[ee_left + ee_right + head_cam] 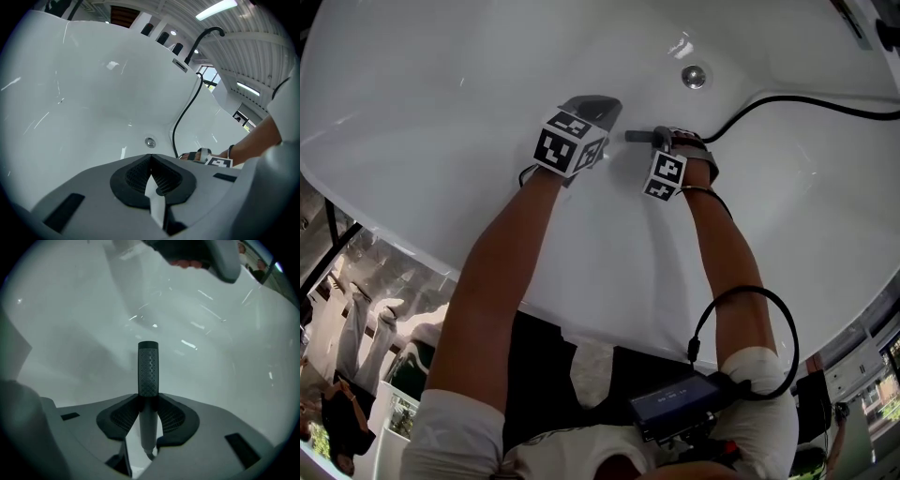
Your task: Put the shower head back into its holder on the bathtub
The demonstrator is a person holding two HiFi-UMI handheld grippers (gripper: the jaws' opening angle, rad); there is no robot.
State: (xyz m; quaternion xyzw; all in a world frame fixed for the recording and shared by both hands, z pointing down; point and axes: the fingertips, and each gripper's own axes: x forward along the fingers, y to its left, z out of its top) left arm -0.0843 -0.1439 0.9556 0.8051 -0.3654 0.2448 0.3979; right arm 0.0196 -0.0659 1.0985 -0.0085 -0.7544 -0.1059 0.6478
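The shower head [148, 369] is a slim dark grey stick with a dotted face. It stands out from between the pads of my right gripper [148, 401], which is shut on its handle low inside the white bathtub [441, 84]. In the head view the shower head [639, 136] juts left from my right gripper [661, 141], and its black hose [787, 101] trails off to the right across the tub floor. My left gripper [598, 103] hovers just left of it, shut with nothing between its jaws [150, 158]. I cannot make out a holder for certain.
A round chrome drain [695, 76] sits in the tub floor just beyond both grippers. On the far rim stand a black curved spout [206, 35] and a small dark fitting [180, 64], and the hose [185, 112] rises toward them. The tub walls curve up all around.
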